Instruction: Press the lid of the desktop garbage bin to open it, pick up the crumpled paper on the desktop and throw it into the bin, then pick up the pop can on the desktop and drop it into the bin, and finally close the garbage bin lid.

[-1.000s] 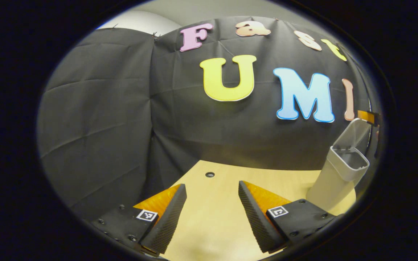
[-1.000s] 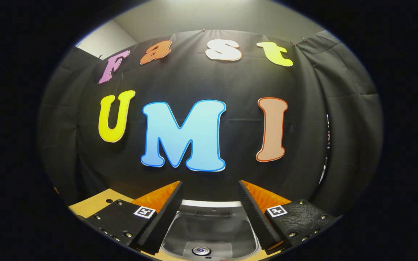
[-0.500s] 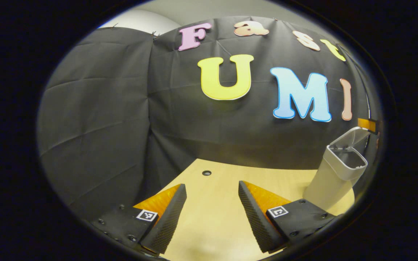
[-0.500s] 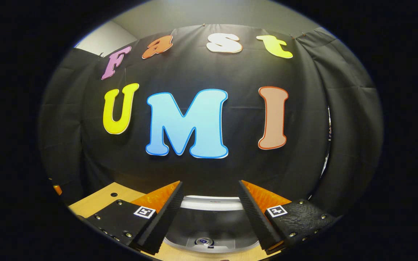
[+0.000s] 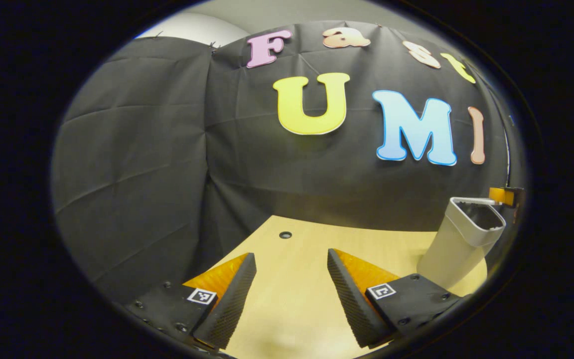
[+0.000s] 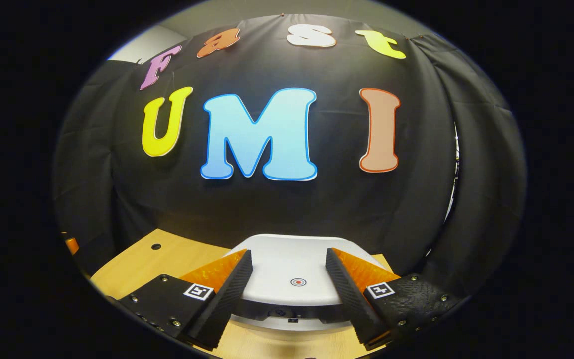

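The pale desktop bin [image 5: 459, 244] stands on the wooden table [image 5: 292, 294] at the right of the left gripper view. Its lid [image 6: 287, 271], white with a small red ring mark [image 6: 298, 282], lies almost flat over the mouth, and a dark slit stays under its front edge. My right gripper [image 6: 289, 252] is open, just above the lid, one finger to each side of the mark. Part of that gripper [image 5: 503, 195] shows at the bin's top in the left gripper view. My left gripper [image 5: 290, 254] is open over bare table, left of the bin, holding nothing.
A small round hole [image 5: 285, 235] sits in the table near the back wall, also seen as the hole [image 6: 156, 246] at the left of the right gripper view. The black cloth wall stands close behind the bin and along the left side.
The lid has swung down from upright to nearly flat, and it hides the inside of the bin with the can top. My right gripper came down with it. The left gripper barely moved.
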A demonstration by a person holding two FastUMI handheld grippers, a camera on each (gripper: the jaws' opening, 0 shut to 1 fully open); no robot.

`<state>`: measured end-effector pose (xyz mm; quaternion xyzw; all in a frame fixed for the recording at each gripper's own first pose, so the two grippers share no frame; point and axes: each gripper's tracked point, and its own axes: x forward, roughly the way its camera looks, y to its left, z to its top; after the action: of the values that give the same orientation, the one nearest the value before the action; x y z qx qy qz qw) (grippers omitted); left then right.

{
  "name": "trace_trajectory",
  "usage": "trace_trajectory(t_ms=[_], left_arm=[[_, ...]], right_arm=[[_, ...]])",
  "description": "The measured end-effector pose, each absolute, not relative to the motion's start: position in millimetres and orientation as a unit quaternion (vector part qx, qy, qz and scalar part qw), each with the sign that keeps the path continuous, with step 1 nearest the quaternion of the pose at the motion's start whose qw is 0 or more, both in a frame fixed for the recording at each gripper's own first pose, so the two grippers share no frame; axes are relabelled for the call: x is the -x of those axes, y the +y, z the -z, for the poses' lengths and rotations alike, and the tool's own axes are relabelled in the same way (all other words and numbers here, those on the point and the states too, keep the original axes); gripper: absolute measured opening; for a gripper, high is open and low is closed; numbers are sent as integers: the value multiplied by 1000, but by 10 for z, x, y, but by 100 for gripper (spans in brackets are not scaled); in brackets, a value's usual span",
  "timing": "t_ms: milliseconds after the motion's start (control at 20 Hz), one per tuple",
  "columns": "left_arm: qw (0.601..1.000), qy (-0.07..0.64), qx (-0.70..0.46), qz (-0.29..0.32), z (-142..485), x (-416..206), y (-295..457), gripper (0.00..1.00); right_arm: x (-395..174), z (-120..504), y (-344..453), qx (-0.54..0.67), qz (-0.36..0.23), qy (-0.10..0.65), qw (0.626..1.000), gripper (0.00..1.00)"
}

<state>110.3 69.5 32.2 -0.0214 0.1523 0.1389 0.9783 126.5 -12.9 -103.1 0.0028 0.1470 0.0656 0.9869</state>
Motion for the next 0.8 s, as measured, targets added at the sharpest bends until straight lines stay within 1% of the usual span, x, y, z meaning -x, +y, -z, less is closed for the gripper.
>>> trace_trajectory(t_ms=[350,800], left_arm=[[978,157,16,-134,-310,-1152,665,94],[979,163,9,-124,-283,-1270,592,95]], right_arm=[[-1260,1284,-120,-4,-65,171,983,96],[-1254,1427,-109,0,-61,182,981,96]])
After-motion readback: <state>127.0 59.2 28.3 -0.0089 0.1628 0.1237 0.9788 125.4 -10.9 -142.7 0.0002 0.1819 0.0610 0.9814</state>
